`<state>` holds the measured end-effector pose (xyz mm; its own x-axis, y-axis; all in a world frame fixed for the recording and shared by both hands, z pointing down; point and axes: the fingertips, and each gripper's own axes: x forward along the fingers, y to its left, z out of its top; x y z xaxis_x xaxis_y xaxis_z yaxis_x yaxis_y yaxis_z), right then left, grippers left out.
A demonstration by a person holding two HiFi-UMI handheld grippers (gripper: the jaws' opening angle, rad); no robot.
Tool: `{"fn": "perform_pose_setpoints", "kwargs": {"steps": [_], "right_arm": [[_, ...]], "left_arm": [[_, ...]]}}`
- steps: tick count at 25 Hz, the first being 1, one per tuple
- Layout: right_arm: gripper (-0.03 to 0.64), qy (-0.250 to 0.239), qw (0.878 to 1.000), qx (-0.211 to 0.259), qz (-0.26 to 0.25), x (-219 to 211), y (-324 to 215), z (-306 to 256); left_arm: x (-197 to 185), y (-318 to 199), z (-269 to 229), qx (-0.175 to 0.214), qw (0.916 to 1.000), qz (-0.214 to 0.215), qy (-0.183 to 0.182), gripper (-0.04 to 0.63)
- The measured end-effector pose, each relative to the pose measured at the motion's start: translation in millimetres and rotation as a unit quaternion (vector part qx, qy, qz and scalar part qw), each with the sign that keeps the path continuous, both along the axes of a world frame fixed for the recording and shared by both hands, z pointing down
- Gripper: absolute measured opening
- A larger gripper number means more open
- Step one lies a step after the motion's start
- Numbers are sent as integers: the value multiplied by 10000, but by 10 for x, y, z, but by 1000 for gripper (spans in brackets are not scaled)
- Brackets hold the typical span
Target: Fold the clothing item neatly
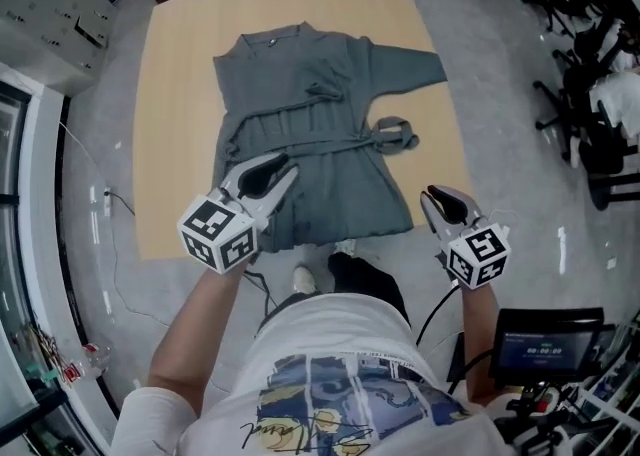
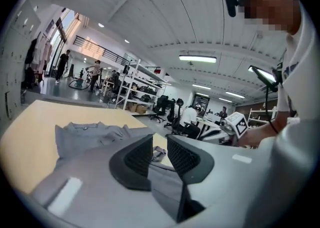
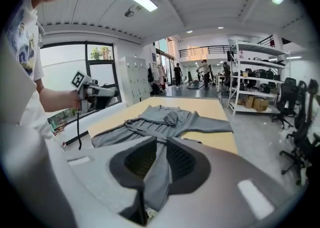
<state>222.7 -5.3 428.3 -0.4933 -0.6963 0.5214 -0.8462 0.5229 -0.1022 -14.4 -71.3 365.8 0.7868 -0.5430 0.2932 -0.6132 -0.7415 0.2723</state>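
Observation:
A grey wrap dress lies spread flat on a tan table, collar far, hem at the near edge. Its belt ends in a loop on the right. My left gripper hovers over the dress's lower left part, its jaws a narrow slit apart. The left gripper view shows only cloth below that slit. My right gripper hangs just right of the hem's right corner, clear of the cloth. Its jaws are narrowly apart, and the dress stretches away beyond them.
Office chairs stand on the grey floor at the right. A small screen sits by my right hip. A white cabinet is at the far left, and shelving is beyond the table. My shoes touch the near edge.

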Motion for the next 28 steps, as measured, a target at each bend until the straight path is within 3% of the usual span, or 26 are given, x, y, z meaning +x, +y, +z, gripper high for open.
{"fn": "perform_pose_setpoints", "kwargs": {"steps": [6, 10, 16, 21, 28], "right_arm": [[49, 92, 9997, -1, 248, 108, 98, -42], [49, 16, 9993, -91, 364, 379, -182, 58], [54, -196, 9987, -192, 418, 993, -988, 286], [89, -382, 9976, -360, 443, 1566, -1756, 649], [117, -789, 9923, -766, 564, 2070, -2557, 1153]], "left_arm": [[-63, 861, 116, -125, 9990, 379, 185, 97], [6, 1062, 85, -168, 9984, 491, 221, 89], [429, 787, -29, -127, 9993, 241, 265, 83], [1020, 337, -45, -149, 9997, 114, 123, 83], [1393, 123, -80, -305, 9991, -246, -165, 83]]}}
